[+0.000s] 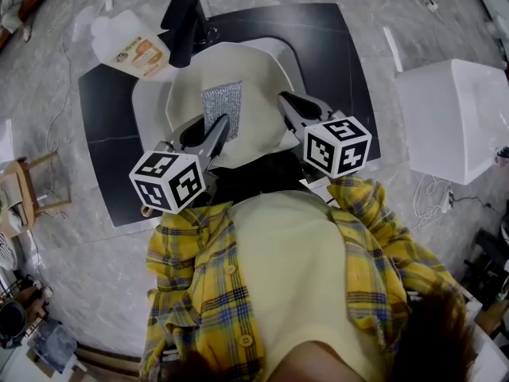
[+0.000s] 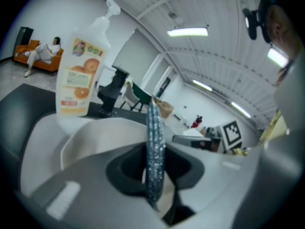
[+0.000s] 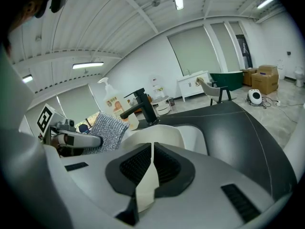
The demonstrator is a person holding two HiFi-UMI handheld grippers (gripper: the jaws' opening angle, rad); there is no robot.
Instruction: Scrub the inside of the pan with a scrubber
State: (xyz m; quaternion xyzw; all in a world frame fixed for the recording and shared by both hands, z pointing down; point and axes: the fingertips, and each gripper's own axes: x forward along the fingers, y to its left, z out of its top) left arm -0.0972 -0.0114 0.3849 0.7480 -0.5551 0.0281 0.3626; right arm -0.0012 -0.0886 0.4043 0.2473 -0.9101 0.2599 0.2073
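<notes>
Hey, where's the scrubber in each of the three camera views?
Head view: scrubber upper centre, against the pan.
Left gripper view: scrubber edge-on, centre, between the jaws.
Right gripper view: scrubber left of centre.
Shared landmark: black faucet.

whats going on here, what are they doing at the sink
A person stands at a sink set in a black counter, with a gripper in each hand. The right gripper is shut on the rim of a cream pan and holds it over the basin. The left gripper is shut on a silver scrubber, which appears to rest against the pan's inside. A soap bottle stands beside the faucet.
</notes>
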